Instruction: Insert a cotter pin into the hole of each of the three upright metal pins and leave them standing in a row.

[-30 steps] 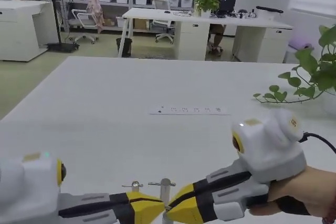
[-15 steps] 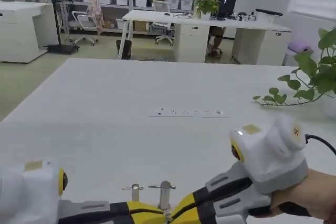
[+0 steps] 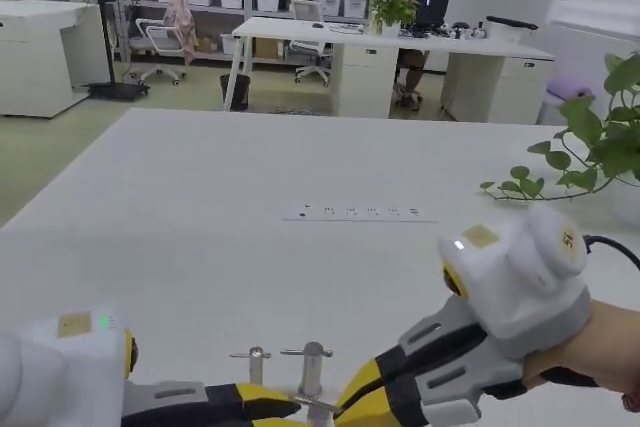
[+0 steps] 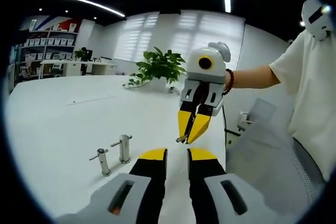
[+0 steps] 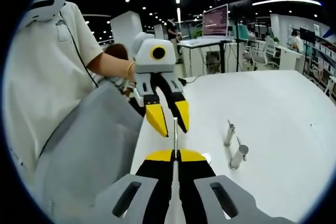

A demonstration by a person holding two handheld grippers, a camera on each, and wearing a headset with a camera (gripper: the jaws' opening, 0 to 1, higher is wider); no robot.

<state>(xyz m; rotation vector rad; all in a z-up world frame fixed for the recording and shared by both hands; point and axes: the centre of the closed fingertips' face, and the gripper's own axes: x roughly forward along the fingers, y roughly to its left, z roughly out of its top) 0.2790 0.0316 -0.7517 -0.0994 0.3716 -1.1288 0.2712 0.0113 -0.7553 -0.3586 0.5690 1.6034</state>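
- Steel cotter pin [image 5: 175, 129], thin and straight, sits clamped between the closed jaws of the right gripper [image 5: 176, 155], its free end pointing ahead at the left gripper [image 4: 177, 153]
- Jaws of the left gripper are parted with nothing between them; the two grippers face each other tip to tip, low over the white workbench [image 3: 300, 177]
- First upright pin [image 3: 257, 367] and second upright pin [image 3: 313, 372] stand close side by side just beyond the gripper tips in the head view, apart from both grippers
- Each of these two carries a thin cross-piece through its top, which I take for a cotter pin already in place
- So two of the three look done, and the step in hand is the last insertion, with its cotter pin held ready
- Next move, as I judge it: the open left jaws steady the third upright pin while the right gripper lines the thin pin up with the hole and pushes it straight through
- Where that third upright pin stands I cannot tell
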